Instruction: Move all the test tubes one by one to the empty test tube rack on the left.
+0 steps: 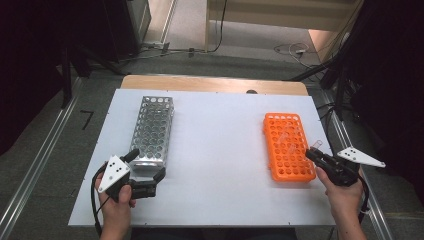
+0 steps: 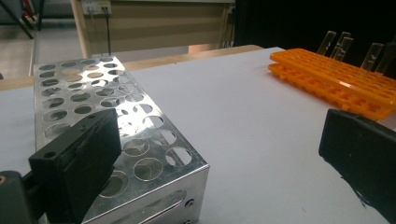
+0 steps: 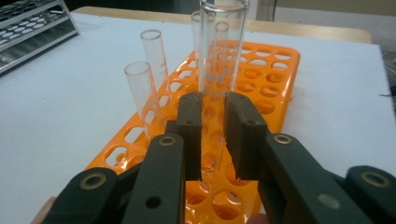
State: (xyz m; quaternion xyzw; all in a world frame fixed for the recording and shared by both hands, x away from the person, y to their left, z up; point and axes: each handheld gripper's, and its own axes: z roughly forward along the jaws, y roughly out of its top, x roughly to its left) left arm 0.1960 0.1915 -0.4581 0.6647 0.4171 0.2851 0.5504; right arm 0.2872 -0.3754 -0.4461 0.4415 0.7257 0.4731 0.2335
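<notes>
In the high view, a person is standing at a white worktop (image 1: pixel 220 150) with a gripper in each hand. The left gripper (image 1: pixel 147 172) is sitting at the near end of a metal rack (image 1: pixel 152 130) full of round holes, its jaws spread wide with the rack's near corner between them. The right gripper (image 1: pixel 316 156) is reaching in at the near right corner of an orange rack (image 1: pixel 287 147) and is holding a clear glass tube (image 1: pixel 317 144) that is leaning up out of its jaws.

In the left gripper view, the two black jaws are standing far apart. One is resting over the top of the metal rack (image 2: pixel 116 130) near its corner; whether it is touching the metal cannot be told. The other is hanging over bare worktop (image 2: pixel 261 121). The orange rack (image 2: pixel 336 79) is lying well apart, with several tubes standing in it.

In the right gripper view, the right gripper (image 3: pixel 214 140) is pinching the tube (image 3: pixel 220 56) between its pads, jaws closed tight on the glass. The tube is standing upright over the orange rack (image 3: pixel 268 74), its lower end hanging just above the holes. Other tubes (image 3: pixel 142 93) are standing in the rack just beside it.
</notes>
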